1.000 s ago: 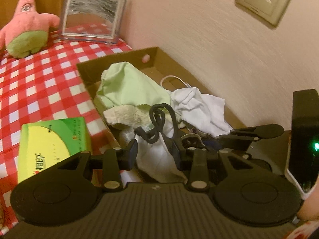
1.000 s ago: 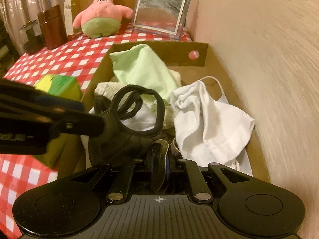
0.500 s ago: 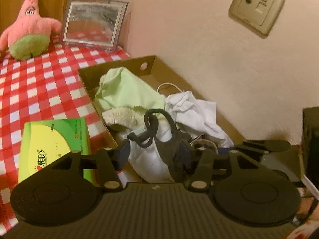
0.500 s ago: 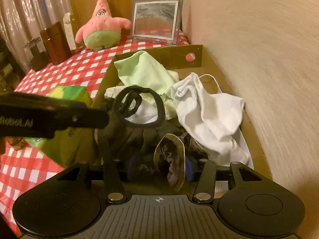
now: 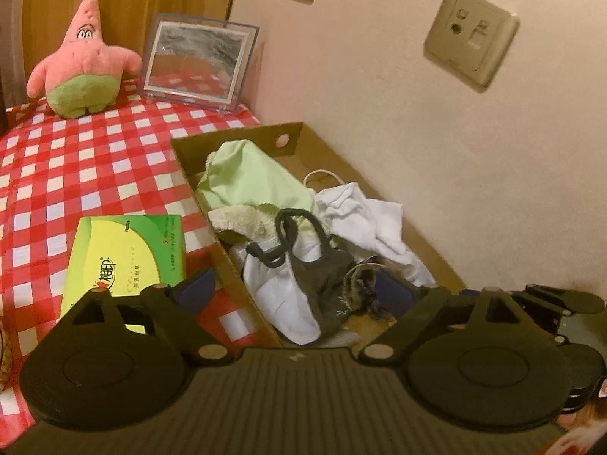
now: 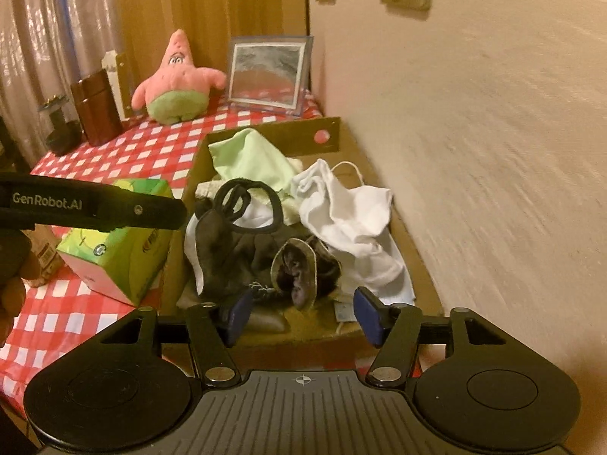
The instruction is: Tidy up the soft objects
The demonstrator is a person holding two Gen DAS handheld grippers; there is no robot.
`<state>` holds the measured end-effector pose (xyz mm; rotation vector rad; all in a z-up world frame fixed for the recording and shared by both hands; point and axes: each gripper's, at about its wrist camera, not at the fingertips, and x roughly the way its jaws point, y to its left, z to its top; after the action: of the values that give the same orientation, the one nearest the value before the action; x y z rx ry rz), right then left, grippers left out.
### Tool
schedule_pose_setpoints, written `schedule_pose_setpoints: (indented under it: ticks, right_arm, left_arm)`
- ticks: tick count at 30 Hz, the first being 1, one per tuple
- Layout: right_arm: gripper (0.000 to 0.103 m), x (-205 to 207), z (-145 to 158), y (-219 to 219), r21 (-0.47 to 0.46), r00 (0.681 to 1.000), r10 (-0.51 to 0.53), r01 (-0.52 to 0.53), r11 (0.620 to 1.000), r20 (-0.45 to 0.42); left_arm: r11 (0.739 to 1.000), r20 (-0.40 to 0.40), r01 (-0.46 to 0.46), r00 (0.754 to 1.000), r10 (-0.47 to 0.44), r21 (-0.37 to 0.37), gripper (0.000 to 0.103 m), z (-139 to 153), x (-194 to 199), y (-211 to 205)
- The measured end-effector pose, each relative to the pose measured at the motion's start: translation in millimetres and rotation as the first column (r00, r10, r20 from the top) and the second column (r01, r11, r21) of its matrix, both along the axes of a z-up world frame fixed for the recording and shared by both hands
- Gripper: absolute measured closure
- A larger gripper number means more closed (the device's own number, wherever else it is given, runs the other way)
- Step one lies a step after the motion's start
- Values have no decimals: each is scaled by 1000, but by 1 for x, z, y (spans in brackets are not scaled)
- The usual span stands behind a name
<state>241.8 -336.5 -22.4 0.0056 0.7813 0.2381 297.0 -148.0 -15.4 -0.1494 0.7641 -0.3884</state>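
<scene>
The soft things lie heaped in the cardboard box [image 6: 197, 174] against the wall at the right of the tabletop [image 5: 76, 159], where they are being gathered: a green cloth [image 6: 250, 159] at the far end, a white cloth [image 6: 353, 208] on the right, a dark garment [image 6: 235, 242] nearest. Both the left claw [image 5: 296, 292] and the right claw [image 6: 299, 313] hang spread and empty at the box's near end, the garment lying loose in the box. The pink plush [image 6: 176, 79], far left, probably waits its turn.
</scene>
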Motion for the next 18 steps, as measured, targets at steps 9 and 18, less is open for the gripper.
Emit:
schedule_pose_setpoints:
  ticks: [9, 18]
  right_arm:
    - [32, -22, 23, -5, 8, 1000, -25, 25, 1000, -13]
    - [27, -53, 44, -5, 11, 999, -39, 39, 999, -22]
  left_arm:
    - [997, 10, -74, 997, 74, -6, 1, 29, -30, 8]
    - [991, -25, -130, 991, 131, 37, 0, 29, -81, 12]
